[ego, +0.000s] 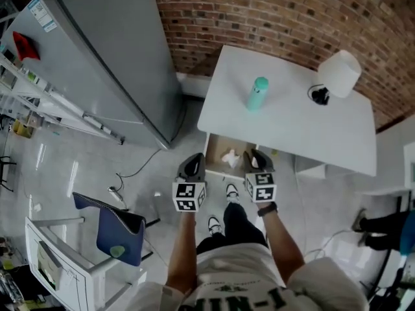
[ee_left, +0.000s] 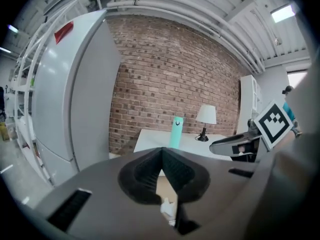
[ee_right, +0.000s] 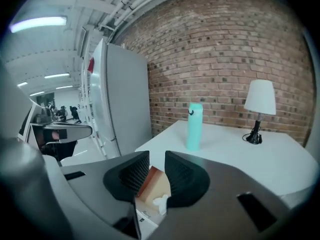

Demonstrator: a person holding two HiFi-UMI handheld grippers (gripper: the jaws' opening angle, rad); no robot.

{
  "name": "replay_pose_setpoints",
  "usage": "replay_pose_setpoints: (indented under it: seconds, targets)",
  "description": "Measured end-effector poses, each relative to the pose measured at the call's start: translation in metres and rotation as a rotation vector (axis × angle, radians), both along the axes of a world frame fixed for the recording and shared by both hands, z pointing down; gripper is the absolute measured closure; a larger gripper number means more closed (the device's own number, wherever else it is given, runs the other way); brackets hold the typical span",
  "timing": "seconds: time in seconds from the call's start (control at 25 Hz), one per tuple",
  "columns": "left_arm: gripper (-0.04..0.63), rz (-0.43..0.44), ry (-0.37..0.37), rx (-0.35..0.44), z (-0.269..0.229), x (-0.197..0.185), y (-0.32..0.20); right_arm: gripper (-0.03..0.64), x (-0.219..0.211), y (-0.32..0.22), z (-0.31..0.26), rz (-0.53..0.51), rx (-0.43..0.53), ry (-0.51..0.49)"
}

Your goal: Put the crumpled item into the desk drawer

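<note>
The crumpled white item lies inside the open desk drawer, under the front edge of the white desk. My left gripper hovers at the drawer's left corner, its jaws meeting at the tips with nothing in them. My right gripper hangs over the drawer's right side. In the right gripper view the right gripper stands open and holds nothing; through the gap show the item and the drawer's brown floor. The left gripper view also shows the item below.
On the desk stand a teal bottle and a white lamp. A grey fridge stands left of the desk, before a brick wall. A blue chair and a cable lie on the floor at the left. The person's shoes are just before the drawer.
</note>
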State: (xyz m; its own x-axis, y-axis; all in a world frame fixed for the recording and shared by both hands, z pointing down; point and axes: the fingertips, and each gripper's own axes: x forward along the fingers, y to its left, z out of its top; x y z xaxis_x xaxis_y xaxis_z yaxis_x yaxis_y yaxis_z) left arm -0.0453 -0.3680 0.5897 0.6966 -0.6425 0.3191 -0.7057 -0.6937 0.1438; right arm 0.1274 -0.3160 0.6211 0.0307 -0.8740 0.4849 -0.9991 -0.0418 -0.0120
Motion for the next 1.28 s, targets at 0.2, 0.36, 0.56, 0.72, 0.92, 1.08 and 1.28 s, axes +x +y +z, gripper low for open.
replay_pose_setpoints:
  seconds: [0.2, 0.36, 0.56, 0.72, 0.92, 1.08, 1.28]
  targets:
    - [0.6, 0.02, -0.007, 0.08, -0.046, 0.001, 0.01, 0.546, -0.008, 0.011, -0.048, 0.024, 0.087, -0.019]
    - [0.6, 0.03, 0.025, 0.126, -0.084, 0.003, 0.014, 0.565, -0.008, 0.011, -0.085, 0.041, 0.162, -0.013]
    - [0.6, 0.026, 0.002, 0.246, -0.128, 0.001, 0.017, 0.581, -0.007, 0.013, -0.134, 0.056, 0.264, 0.0]
    - [0.6, 0.037, 0.017, 0.287, -0.156, 0.004, 0.026, 0.586, -0.009, 0.021, -0.164, 0.059, 0.311, 0.023]
    - [0.6, 0.031, 0.043, 0.327, -0.183, 0.001, 0.036, 0.595, -0.01, 0.033, -0.196, 0.064, 0.355, 0.07]
    - [0.6, 0.036, 0.061, 0.355, -0.196, 0.004, 0.047, 0.614, -0.008, 0.044, -0.21, 0.073, 0.387, 0.067]
    - [0.6, 0.038, 0.071, 0.38, -0.202, 0.0, 0.054, 0.614, -0.016, 0.053, -0.209, 0.065, 0.393, 0.065]
